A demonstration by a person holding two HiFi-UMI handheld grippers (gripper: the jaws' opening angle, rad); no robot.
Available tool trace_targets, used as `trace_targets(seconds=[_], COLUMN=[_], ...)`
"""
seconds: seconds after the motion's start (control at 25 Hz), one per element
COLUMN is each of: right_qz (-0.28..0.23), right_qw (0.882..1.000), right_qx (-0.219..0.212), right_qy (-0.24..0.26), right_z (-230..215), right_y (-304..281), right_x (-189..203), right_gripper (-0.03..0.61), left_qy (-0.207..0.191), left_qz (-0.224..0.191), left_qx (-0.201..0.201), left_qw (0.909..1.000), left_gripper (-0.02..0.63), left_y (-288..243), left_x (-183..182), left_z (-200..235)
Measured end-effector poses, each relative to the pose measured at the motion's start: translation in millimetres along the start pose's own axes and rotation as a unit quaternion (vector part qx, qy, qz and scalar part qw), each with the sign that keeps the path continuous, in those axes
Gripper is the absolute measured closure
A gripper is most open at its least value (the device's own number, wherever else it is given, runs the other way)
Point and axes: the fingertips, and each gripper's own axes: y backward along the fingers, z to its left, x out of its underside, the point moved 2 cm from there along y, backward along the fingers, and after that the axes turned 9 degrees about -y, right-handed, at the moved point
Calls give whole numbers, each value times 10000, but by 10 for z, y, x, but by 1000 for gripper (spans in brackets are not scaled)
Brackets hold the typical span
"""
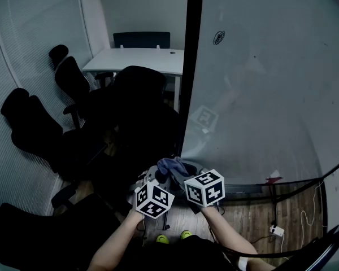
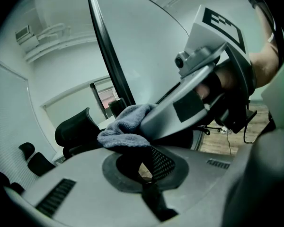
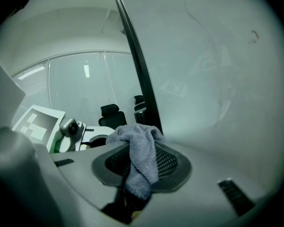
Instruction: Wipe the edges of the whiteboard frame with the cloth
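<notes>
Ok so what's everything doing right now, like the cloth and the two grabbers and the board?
Cloth, bunched up, held low beside the board's bottom corner.
Right gripper, shut on the cloth.
Left gripper, tips at the cloth; grip unclear.
Whiteboard, standing upright, nearly blank.
Frame, black; can't tell if the cloth touches it.
Chairs, empty, crowded together on the left.

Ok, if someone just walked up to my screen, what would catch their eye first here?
The big pale whiteboard fills the right of the head view, its black frame edge running top to bottom. Low at centre the two claws meet at a bunched grey cloth. The right claw is shut on it, while the left claw is against it, grip unclear. Dark office chairs crowd the left.
</notes>
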Motion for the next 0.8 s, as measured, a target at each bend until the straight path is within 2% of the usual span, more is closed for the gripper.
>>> trace_targets(seconds=[0.16,0.52,0.8], right_qz=[-67,-202,-285], right_qw=[9999,9997,9977], right_qx=[-52,-103,-345], right_qy=[-113,-30,-512], right_z=[25,106,109], right_y=[20,115,146], right_x=[-64,-277,-398], right_gripper=[474,474,474], left_qy=[-88,-233,-436], left_qz=[-49,-194,-228], left_qx=[-7,66,271], left_qw=[9999,9995,9984], left_gripper=[600,600,600], left_y=[30,122,163], left_x=[-52,-251,-347], left_z=[42,135,190])
